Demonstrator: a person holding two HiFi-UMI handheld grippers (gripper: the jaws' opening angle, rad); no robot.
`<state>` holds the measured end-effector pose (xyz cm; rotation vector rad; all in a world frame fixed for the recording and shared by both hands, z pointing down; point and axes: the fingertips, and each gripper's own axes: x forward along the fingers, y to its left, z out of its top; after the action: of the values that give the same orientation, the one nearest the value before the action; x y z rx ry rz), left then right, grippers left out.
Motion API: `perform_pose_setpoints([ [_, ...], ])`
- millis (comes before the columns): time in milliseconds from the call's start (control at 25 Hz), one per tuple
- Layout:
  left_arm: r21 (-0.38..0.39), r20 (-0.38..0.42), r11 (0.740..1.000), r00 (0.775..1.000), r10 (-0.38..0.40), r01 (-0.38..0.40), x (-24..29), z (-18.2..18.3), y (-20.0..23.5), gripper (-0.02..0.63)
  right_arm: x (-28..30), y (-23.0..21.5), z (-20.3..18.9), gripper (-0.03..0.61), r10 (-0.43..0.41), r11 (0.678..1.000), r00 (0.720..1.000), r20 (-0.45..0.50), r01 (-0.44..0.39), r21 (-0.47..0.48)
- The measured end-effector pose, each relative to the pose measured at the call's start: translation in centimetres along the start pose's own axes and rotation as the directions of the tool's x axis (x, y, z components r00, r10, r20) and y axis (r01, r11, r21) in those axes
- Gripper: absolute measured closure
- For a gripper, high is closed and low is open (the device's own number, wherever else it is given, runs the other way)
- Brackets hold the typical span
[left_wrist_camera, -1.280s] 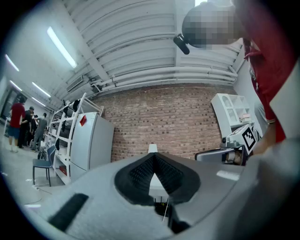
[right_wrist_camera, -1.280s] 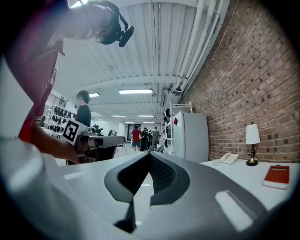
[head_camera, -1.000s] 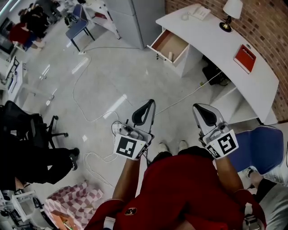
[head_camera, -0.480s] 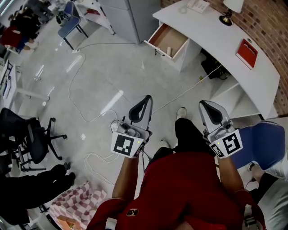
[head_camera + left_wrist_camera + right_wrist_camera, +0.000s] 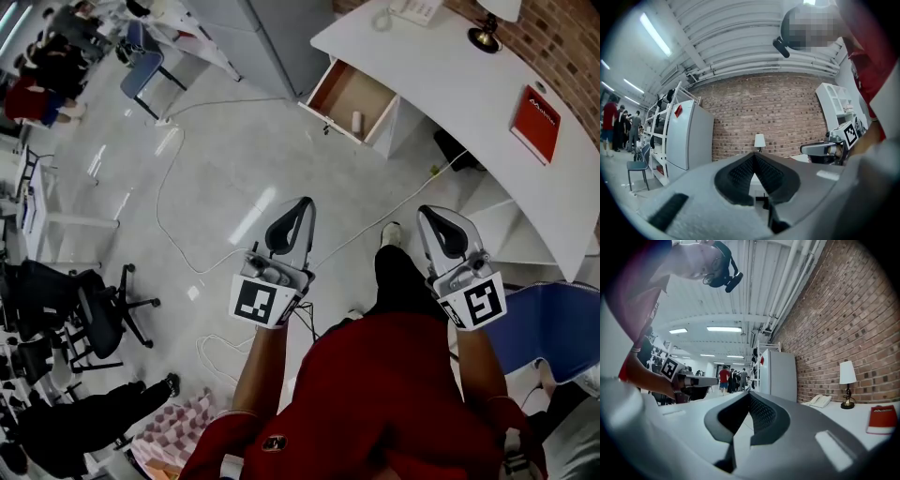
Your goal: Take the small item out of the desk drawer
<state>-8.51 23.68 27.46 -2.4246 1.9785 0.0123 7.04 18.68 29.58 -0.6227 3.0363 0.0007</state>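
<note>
Both grippers are carried at chest height by a person in a red shirt, well short of the desk [image 5: 469, 94]. The left gripper [image 5: 303, 204] has its jaws pressed together on nothing, and the right gripper [image 5: 427, 214] likewise shows its pads meeting at the tips with nothing between them. Between the person and the desk, a pale cable [image 5: 178, 211] loops across the glossy floor. The drawer [image 5: 330, 86] stands pulled out from the desk's left end, its wooden bottom bare but for the small item [image 5: 356, 121], a pale, stubby cylinder near the drawer's front corner on the person's side; whether it stands or lies cannot be told at this range. On the desk top are a red book [image 5: 535, 111] toward the right end, then a lamp [image 5: 487, 36] and a white phone [image 5: 412, 9] along the desk's far edge by the brick wall. Judged by its size and shape, the item should be light and stiff, with a smooth round side that could slip or roll away from a loose pinch. The surest hold looks to be across its middle, the pads square to its narrow width, with the jaws spread first and lowered clear of the drawer's wall. The reach into the drawer has not yet begun.
</note>
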Motion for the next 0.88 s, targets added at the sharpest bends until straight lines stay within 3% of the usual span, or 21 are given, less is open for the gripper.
perform_pose_setpoints([
  [280, -0.025, -0.078, 1.000, 0.997, -0.010, 0.008, 12.5, -2.3, 4.7, 0.611, 5.4, -10.4, -1.1, 0.566, -0.024, 0.999, 0.999, -0.026, 0.025, 0.026],
  [520, -0.032, -0.161, 0.999, 0.987, -0.001, -0.004, 21.2, -5.8, 7.8, 0.611, 9.8, -16.7, -2.8, 0.566, 0.029, 0.998, 0.998, -0.055, -0.026, 0.052],
  [680, -0.040, -0.253, 0.999, 0.967, 0.004, -0.015, 25.2, -9.5, 9.9, 0.609, 12.5, -19.0, -3.9, 0.566, 0.062, 0.995, 0.997, -0.056, -0.057, 0.080],
  [880, -0.041, -0.375, 0.999, 0.927, -0.030, 0.016, 29.9, -15.4, 12.3, 0.583, 15.0, -20.2, -5.4, 0.566, 0.069, 0.989, 0.995, -0.077, -0.058, 0.136],
])
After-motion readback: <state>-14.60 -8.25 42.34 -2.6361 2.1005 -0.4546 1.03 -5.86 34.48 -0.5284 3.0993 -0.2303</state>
